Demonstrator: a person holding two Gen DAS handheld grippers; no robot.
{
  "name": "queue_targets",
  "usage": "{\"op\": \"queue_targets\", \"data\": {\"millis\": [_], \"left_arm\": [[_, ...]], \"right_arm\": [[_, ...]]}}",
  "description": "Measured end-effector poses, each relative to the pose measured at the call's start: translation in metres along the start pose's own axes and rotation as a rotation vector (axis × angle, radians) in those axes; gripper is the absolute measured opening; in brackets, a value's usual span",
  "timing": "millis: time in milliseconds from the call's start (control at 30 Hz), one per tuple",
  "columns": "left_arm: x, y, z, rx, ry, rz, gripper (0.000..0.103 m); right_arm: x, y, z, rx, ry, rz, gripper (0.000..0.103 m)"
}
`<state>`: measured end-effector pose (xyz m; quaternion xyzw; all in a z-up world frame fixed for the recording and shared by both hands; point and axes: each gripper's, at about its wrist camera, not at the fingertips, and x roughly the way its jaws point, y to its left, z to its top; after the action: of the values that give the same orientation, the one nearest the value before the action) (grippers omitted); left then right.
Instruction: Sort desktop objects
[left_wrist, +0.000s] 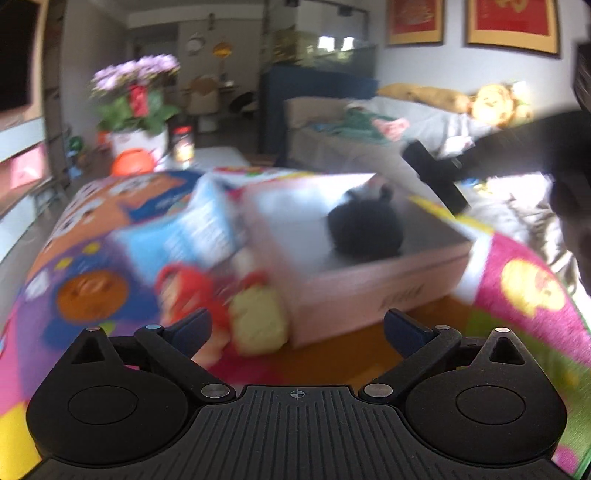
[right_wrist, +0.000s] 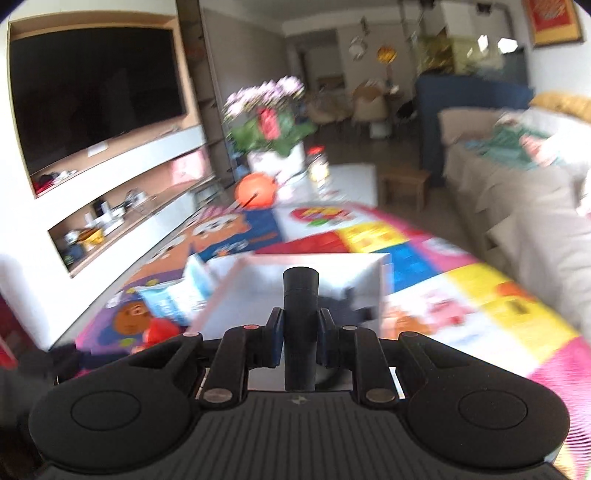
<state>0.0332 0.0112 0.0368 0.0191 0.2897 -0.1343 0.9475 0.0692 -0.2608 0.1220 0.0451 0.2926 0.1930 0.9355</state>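
Partly sorted, by the look of it: one dark round item (left_wrist: 364, 230) already inside the pink box (left_wrist: 369, 291). Right gripper (right_wrist: 300, 334) clamped on a black cylinder (right_wrist: 300, 317) above that box; left gripper (left_wrist: 295, 325) spread apart, empty. Still left of the box: blue packet (left_wrist: 192, 232), red toy (left_wrist: 184, 291), yellow toy (left_wrist: 258, 321).

The left gripper (left_wrist: 297, 325) and the right gripper (right_wrist: 299, 338) shared one build: a matte black ribbed housing, a round raised disc at each side, and angled black link arms fixed by silver screws. The fingers (left_wrist: 404, 328) carried dark blue pads (right_wrist: 275, 338). A small crosshair mark sat centred on each housing.
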Motion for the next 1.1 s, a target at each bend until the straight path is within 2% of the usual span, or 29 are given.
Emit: {"op": "queue_targets", "data": {"millis": [67,233,367,467,567,600,667,700,800,900,1000,1033,1100], "left_arm": [[-0.003,0.009,-0.011,-0.005,0.013,0.037,0.102],[-0.010,0.030,-0.029,0.020,0.016,0.176,0.102],[-0.011,0.054,-0.028,-0.054,-0.004,0.283,0.102],[-0.015,0.077,-0.030,-0.157,0.000,0.338,0.102],[-0.018,0.092,-0.036,-0.228,0.010,0.344,0.103],[-0.019,0.094,-0.039,-0.243,0.013,0.340,0.103],[-0.021,0.098,-0.040,-0.268,0.001,0.325,0.103],[-0.022,0.099,-0.040,-0.273,-0.005,0.323,0.103],[-0.022,0.097,-0.042,-0.274,-0.009,0.318,0.103],[-0.022,0.096,-0.043,-0.274,-0.020,0.310,0.103],[-0.022,0.098,-0.044,-0.288,-0.020,0.304,0.103],[-0.022,0.099,-0.044,-0.296,-0.019,0.302,0.103],[-0.022,0.100,-0.044,-0.304,-0.017,0.304,0.103]], "right_arm": [[0.022,0.012,0.002,0.007,0.014,0.024,0.019],[0.046,0.044,0.003,-0.063,-0.002,-0.037,0.019],[0.045,0.081,-0.011,-0.225,-0.009,-0.017,0.030],[0.047,0.116,-0.034,-0.407,-0.006,0.004,0.032],[0.053,0.153,-0.070,-0.638,0.000,0.012,0.032],[0.053,0.164,-0.082,-0.715,-0.002,0.010,0.035],[0.058,0.183,-0.106,-0.868,-0.047,-0.051,0.038],[0.061,0.189,-0.115,-0.939,-0.063,-0.071,0.035],[0.066,0.201,-0.129,-1.020,-0.041,-0.051,0.035],[0.077,0.212,-0.145,-1.139,-0.053,-0.136,0.035],[0.094,0.213,-0.150,-1.155,0.007,-0.166,0.034],[0.098,0.213,-0.151,-1.161,0.003,-0.175,0.032],[0.100,0.214,-0.154,-1.167,-0.014,-0.199,0.021]]}}
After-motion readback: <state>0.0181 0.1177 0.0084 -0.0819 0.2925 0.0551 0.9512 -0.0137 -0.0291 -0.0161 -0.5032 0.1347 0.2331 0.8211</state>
